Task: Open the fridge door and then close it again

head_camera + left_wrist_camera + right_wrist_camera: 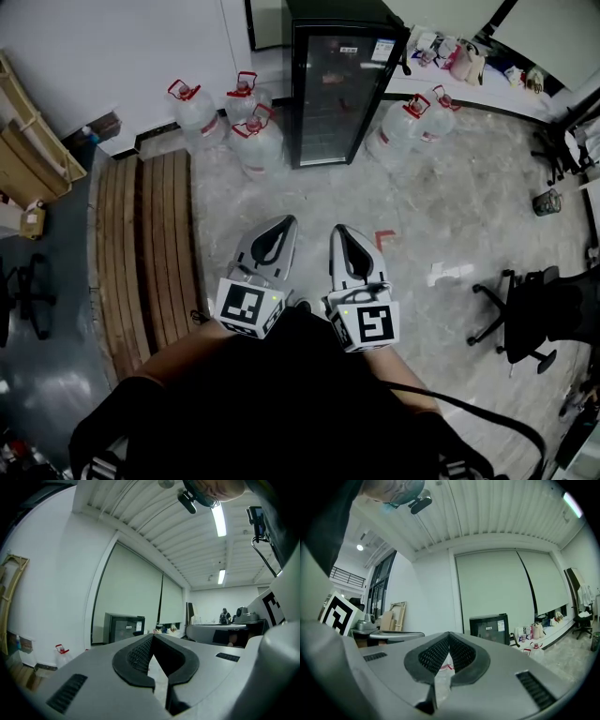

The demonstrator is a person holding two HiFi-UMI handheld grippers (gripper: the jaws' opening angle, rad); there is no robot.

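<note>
Head view is filled at its lower middle by both grippers, held side by side and level above the marbled floor (450, 197). The left gripper (284, 225) is seen with its jaws pressed together, tips meeting and nothing caught between them. This is confirmed in the left gripper view, where the black ribbed pads (138, 653) are closed to a point. The right gripper (342, 232) is likewise closed and empty, its jaws touching at the tip in the right gripper view.

The fridge (342, 89), a black cabinet with a glass door, is stood at the far edge of the floor by the white wall, straight ahead of both grippers and well apart from them. Its door is closed. Large water bottles (234, 122) with red caps are grouped on the floor at its left, and two more bottles (417, 122) are set at its right. A slatted wooden platform (145, 244) is laid along the left edge of the floor, and a black office chair (534, 314) is placed near the right edge. A red corner mark (384, 238) is seen on the floor just ahead of the right gripper.
</note>
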